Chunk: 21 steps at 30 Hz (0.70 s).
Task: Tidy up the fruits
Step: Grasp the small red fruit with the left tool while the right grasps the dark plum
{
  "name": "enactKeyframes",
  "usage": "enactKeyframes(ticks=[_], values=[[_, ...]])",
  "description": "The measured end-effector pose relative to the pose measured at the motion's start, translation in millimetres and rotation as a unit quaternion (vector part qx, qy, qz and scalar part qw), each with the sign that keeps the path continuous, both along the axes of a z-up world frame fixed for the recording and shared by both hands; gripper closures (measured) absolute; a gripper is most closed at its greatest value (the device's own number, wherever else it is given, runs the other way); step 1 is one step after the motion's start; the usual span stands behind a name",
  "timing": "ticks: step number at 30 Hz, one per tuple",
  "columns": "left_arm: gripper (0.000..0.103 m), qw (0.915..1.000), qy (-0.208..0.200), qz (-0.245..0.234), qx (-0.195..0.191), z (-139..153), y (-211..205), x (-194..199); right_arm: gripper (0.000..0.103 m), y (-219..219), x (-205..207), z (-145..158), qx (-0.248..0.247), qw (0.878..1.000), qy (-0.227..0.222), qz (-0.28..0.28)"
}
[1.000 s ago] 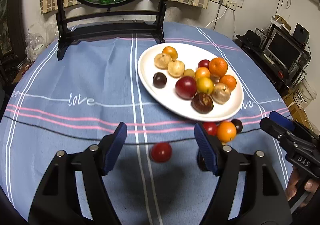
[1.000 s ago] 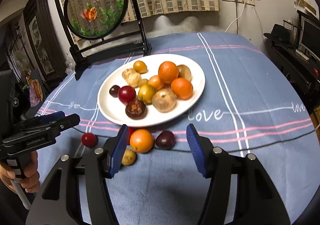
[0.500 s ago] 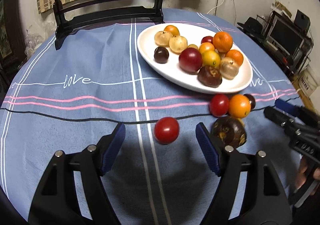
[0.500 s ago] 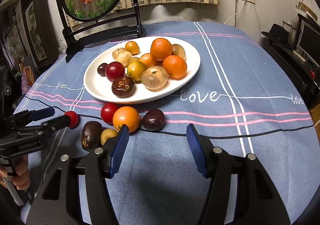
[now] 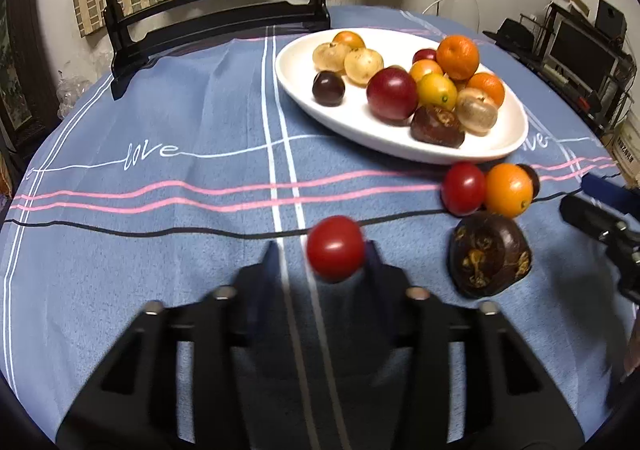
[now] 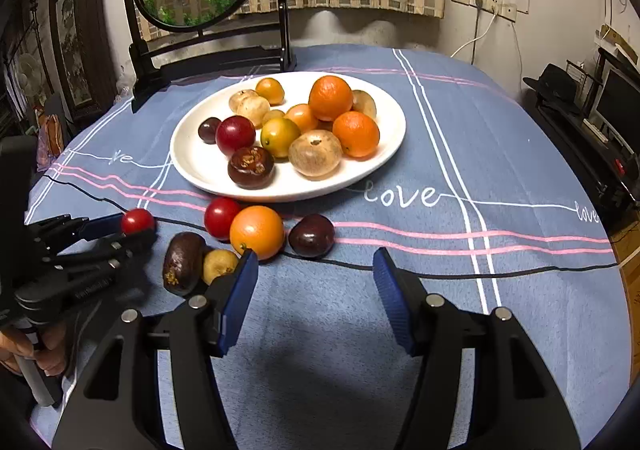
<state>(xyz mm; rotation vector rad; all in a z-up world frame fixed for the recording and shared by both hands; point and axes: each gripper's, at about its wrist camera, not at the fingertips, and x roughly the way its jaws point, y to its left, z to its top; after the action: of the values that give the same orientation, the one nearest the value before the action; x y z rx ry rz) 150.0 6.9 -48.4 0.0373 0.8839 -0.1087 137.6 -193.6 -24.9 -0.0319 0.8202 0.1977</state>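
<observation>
While the left gripper (image 5: pixel 320 254) is just closing its jaws on a red cherry tomato (image 5: pixel 335 248) near the table's front edge, short of the white plate (image 5: pixel 400 137), the right gripper (image 6: pixel 314 282) is hovering half open, holding nothing, behind an orange (image 6: pixel 257 230).

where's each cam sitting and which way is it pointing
Left wrist: on the left hand-held gripper, looking down its blurred fingers at a small red fruit between them; the plate lies beyond.
Right wrist: on the right hand-held gripper, open, facing the plate; a hand shows at left.
Shared: plate, loose fruit, each other's gripper.
</observation>
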Motion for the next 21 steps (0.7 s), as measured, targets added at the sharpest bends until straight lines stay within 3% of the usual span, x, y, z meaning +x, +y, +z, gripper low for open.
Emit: enactKeyframes(ticks=[1,17,21], values=[[0.073,1.0,-0.004,0.0,-0.001,1,0,-1,0.043,0,1,-1,-0.001,1.0,0.002,-0.002],[0.072,0.9999,0.005,-0.006,-0.015,-1,2,-1,0.043,3,17,-30,-0.018,0.999,0.043,-0.009],[0.072,0.9997,0.006,-0.008,-0.021,-2,4,0,0.043,3,29,-29,0.0,0.999,0.045,-0.011]])
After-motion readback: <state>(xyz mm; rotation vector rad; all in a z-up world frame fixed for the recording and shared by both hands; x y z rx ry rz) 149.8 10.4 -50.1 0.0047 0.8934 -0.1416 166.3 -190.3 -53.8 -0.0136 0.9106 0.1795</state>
